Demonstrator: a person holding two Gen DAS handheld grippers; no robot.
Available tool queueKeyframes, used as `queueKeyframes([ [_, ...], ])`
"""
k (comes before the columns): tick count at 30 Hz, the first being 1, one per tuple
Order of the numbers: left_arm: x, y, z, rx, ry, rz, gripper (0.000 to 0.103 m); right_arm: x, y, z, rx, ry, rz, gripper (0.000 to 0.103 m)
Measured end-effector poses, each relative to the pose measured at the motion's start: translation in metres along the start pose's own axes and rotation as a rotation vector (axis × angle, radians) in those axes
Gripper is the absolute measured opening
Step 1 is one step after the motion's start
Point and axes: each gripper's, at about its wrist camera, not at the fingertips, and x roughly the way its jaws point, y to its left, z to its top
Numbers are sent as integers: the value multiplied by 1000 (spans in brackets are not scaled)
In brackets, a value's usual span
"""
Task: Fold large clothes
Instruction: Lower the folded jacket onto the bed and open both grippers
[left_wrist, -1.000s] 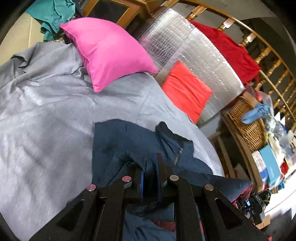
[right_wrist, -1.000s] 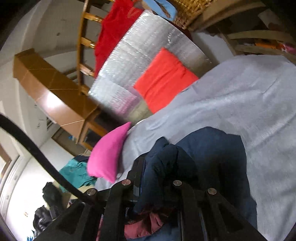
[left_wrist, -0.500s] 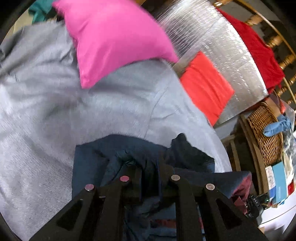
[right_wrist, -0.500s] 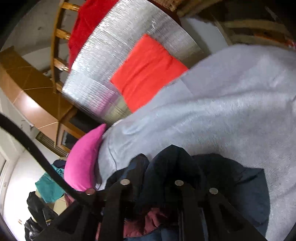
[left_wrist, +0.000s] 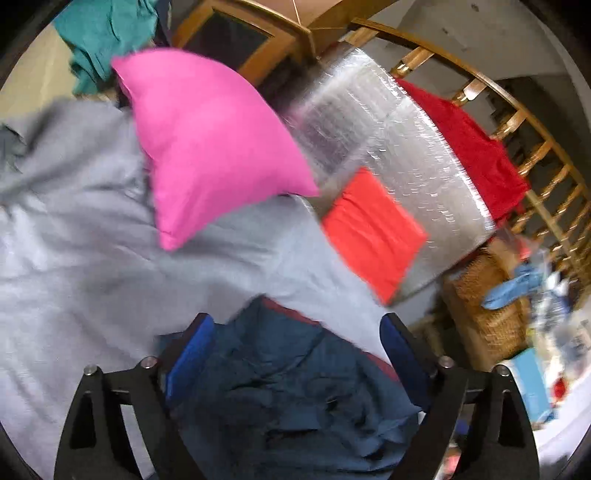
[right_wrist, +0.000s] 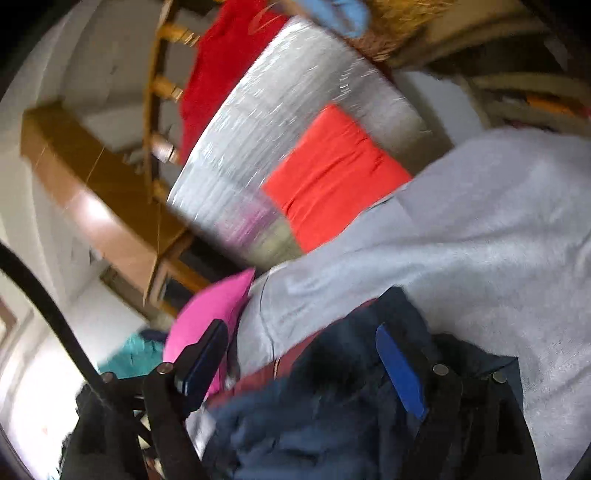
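— Jacket (left_wrist: 295, 391) first: navy, with a maroon lining showing at its edge, and it lies heaped on the grey bedspread (left_wrist: 74, 258) right under both my claws. A second ago each claw was pinched shut on a bunch of that cloth. Now my left gripper (left_wrist: 295, 332) stands wide apart, blue pads either side of the heap and gripping nothing.

— And the other one?

— Same story. My right gripper (right_wrist: 303, 354) has spread its fingers too; the jacket (right_wrist: 332, 417) sits loose between and below them, one pad over the cloth and the other out toward the pink cushion (right_wrist: 214, 306). So I have let go with both.

— What does that mean for the fold?

— I judge one fold has just been laid down and released. Both views are smeared with motion, so I cannot tell how flat it landed, but the cloth looks bunched rather than smooth, and I would expect more folding or pressing is needed.

— Anything close enough to get in the way?

— Going outward in the left view: the pink cushion (left_wrist: 210, 147) rests on the bedspread at eleven o'clock, apart from the jacket. At two o'clock an orange-red cushion (left_wrist: 373, 236) leans on a silver foil panel (left_wrist: 388, 147), with a wicker basket (left_wrist: 484, 314) at three o'clock beyond the bed edge.
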Motion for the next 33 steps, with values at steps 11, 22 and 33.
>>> queueKeyframes([
  [11,36,1,-61,220,262,530,91,92,95,-95,-282,387,-116,55],
  [22,54,16,-62,228,317,561,92,203,41,-73,-44,454,-332,55],
  [33,33,23,-49,222,247,615,92,102,-1,-13,-49,215,-494,55],
])
